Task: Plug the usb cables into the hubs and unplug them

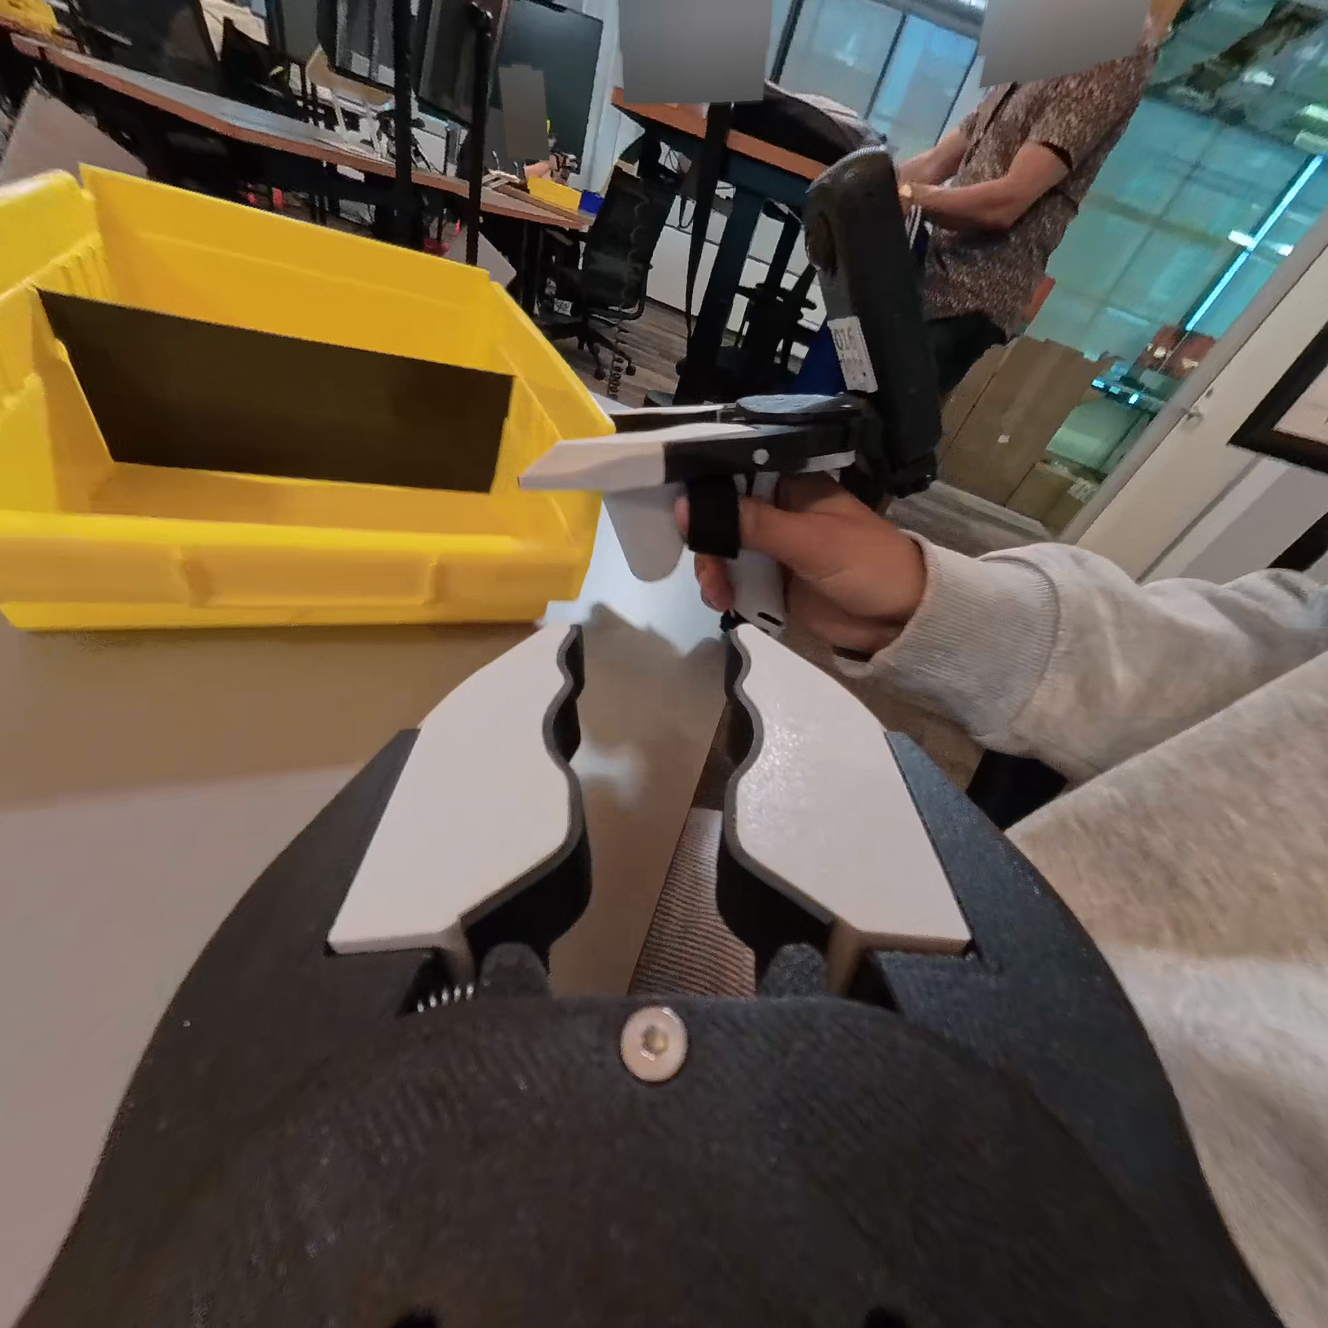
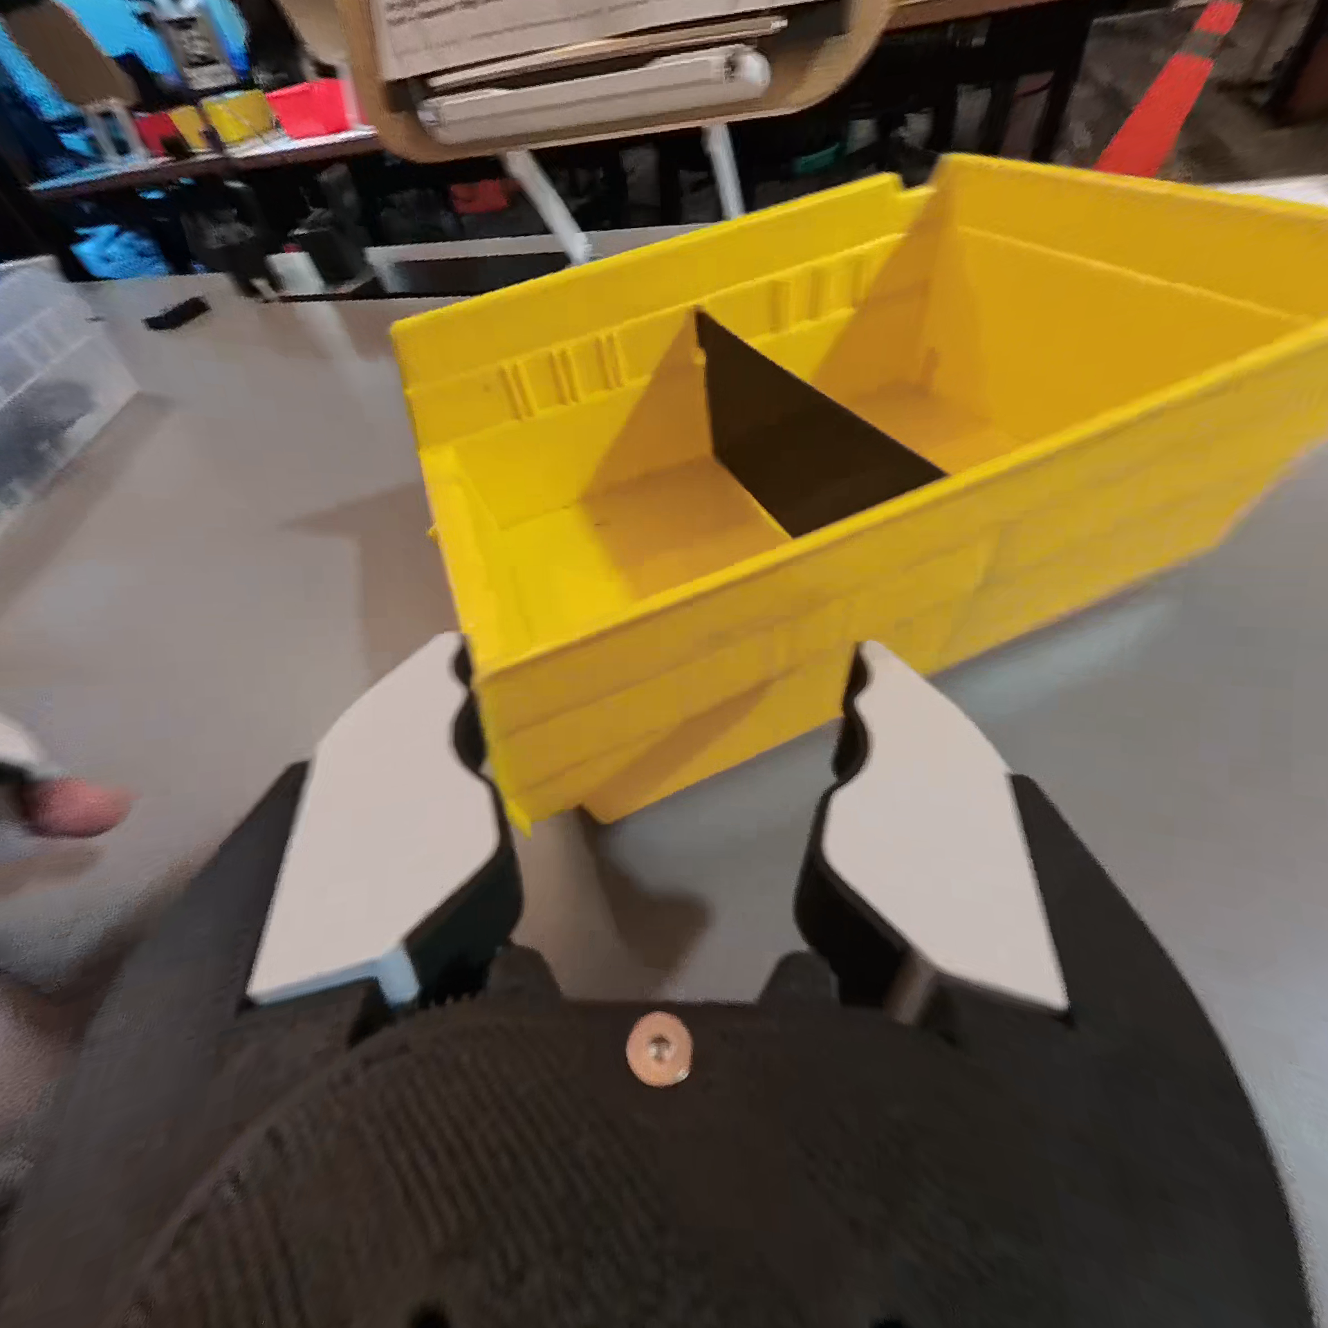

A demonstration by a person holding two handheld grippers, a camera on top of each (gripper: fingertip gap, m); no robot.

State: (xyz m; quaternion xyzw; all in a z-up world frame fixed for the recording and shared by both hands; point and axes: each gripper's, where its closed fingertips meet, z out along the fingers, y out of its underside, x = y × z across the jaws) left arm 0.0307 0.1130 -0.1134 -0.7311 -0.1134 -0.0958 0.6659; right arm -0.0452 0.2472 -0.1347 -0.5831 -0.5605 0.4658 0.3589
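No usb cable or hub shows in either view. A yellow bin (image 1: pixel 302 560) with a black divider (image 1: pixel 287 402) stands on the grey table (image 1: pixel 144 754); the compartments I can see are empty. My left gripper (image 1: pixel 654 636) is open and empty above the table, near the bin's right corner. My right gripper (image 2: pixel 657 650) is open and empty, its jaws standing either side of the bin's (image 2: pixel 718 625) near corner without touching it. The divider (image 2: pixel 790 445) splits the bin across. In the left wrist view, the right gripper (image 1: pixel 568 460) is hand-held at the bin's right end.
A small black item (image 2: pixel 176 312) lies on the far table. A clear plastic container (image 2: pixel 43 381) stands at the left edge. A person (image 1: pixel 1006 215) sits behind at other desks. An orange cone (image 2: pixel 1164 93) stands on the floor beyond.
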